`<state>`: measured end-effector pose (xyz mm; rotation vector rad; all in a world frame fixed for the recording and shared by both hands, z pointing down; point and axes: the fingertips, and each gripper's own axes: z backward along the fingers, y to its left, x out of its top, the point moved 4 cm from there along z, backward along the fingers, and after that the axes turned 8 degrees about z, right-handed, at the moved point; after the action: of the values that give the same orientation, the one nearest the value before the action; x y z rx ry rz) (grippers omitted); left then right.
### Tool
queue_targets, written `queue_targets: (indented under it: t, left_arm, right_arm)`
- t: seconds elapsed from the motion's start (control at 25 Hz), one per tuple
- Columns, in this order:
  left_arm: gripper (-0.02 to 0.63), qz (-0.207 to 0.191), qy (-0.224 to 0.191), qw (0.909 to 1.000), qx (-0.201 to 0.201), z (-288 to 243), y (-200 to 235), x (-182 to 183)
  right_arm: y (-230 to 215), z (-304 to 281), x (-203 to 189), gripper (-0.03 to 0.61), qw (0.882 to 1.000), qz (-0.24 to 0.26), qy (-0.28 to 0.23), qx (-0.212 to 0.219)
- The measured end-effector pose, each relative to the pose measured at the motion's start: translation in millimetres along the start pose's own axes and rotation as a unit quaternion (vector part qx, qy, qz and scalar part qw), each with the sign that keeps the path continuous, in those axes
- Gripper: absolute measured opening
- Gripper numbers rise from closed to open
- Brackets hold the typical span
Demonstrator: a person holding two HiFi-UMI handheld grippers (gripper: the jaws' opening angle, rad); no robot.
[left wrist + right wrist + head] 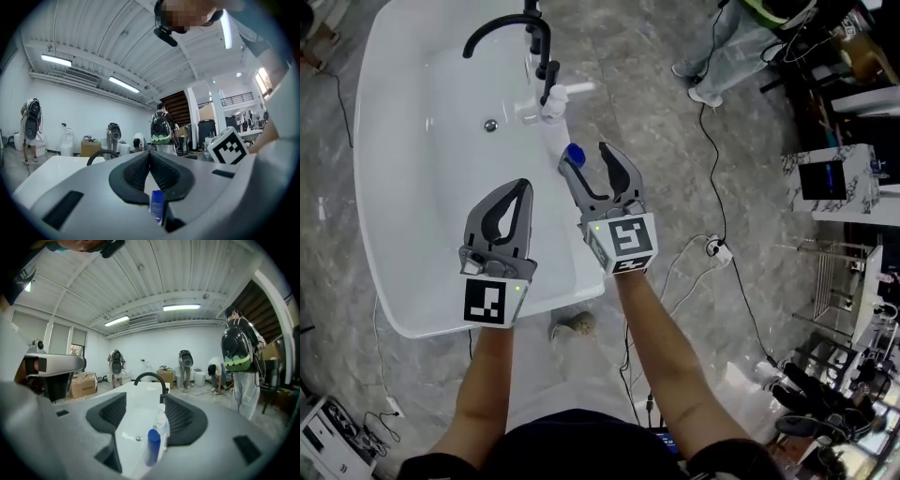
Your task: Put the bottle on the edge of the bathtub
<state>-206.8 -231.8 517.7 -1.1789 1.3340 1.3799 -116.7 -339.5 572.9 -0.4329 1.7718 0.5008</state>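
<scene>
Both forearms stretch forward over the tub (pixel 370 206), grippers held roughly level. Left gripper (pixel 524 185) has its jaws shut together, empty. Right gripper (pixel 585 157) has its jaws wide apart, gripping nothing; the bottle (pixel 573 155) stands upright on the tub's edge between them, touching neither.

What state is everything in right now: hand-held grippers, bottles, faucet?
Left hand-held gripper: shut, empty.
Right hand-held gripper: open, gripping nothing.
Blue-capped bottle: upright on the bathtub edge, ungripped.
White pump bottle: upright on the same edge.
Faucet: no water running.
</scene>
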Motion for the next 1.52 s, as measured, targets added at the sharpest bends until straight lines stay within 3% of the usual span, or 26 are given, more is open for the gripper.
queue_targets:
  t: [0.32,0.64,0.84,1.2,1.36,1.52]
  left_arm:
    - [0.003,-0.042,-0.042,0.9982,0.011,16,-15,74]
    - [0.003,-0.044,-0.07,0.9964,0.019,53,-47,138]
    - [0.003,-0.062,-0.067,0.995,0.04,75,-60,166]
    - [0.003,-0.04,-0.083,0.9947,0.045,103,-71,196]
    - [0.003,-0.036,-0.088,0.995,0.03,102,-77,208]
    - [0.003,-0.033,-0.097,0.9946,-0.017,88,-96,221]
  right_arm:
    - [0,46,78,0.199,0.999,0.024,-0.037,-0.018]
    - [19,104,146,0.007,0.997,0.033,-0.06,-0.027]
    - [26,137,178,0.002,0.997,0.02,-0.075,-0.018]
    - [42,191,220,0.002,0.994,0.043,-0.104,-0.018]
    - [39,205,235,0.002,0.992,0.053,-0.111,-0.037]
    - [23,225,239,0.002,0.989,0.057,-0.109,-0.081]
